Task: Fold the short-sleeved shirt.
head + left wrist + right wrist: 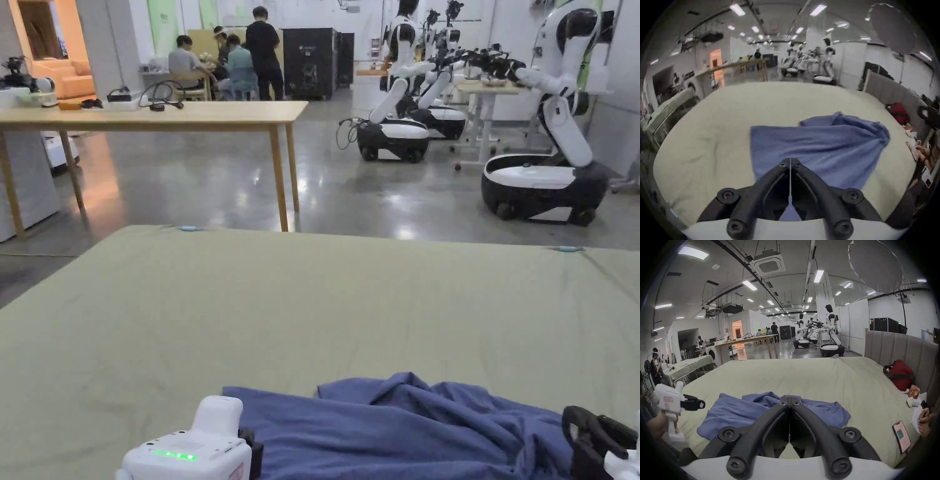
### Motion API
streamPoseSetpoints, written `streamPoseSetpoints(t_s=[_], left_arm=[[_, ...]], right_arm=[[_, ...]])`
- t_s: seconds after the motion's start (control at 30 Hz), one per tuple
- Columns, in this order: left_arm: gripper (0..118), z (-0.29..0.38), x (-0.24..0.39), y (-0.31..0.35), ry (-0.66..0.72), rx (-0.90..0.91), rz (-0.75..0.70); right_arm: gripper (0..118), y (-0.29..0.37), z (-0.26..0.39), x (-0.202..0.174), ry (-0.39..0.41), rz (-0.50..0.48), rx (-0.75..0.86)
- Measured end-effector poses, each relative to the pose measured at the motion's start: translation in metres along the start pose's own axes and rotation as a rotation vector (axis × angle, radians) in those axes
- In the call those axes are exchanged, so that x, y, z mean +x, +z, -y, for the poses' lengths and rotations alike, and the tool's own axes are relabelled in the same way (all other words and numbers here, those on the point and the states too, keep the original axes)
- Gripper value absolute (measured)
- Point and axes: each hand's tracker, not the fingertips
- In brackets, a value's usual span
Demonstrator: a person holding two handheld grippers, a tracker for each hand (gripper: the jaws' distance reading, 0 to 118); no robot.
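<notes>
Even, bright light falls from long white ceiling strip lamps (749, 285). The glossy grey concrete floor (350, 187) shows glare patches. Both gripper views bend strongly toward dark round edges; the left gripper view is smeared and blurred.

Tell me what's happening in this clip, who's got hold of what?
A person holds a gripper in each hand over a blue short-sleeved shirt lying crumpled, not yet folded, near the front edge of a bed with a pale green sheet. The left gripper and the right gripper both have their jaws closed, above the cloth, neither visibly pinching it. A phone and a red bag sit off to the right.
</notes>
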Motion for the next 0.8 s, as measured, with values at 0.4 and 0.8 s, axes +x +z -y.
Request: streamPoseSetpoints(t_s=[0.4, 0.8], left_arm=[[116, -0.091, -0.078, -0.183, -0.056, -0.128, -0.272], [2, -0.095, 0.013, -0.13, -0.265, -0.15, -0.251]], right_arm=[[1, -0.016, 0.016, 0.08, 0.009, 0.196, -0.157], [95, -0.113, 0.041, 0.167, -0.03, 0.229, -0.432]])
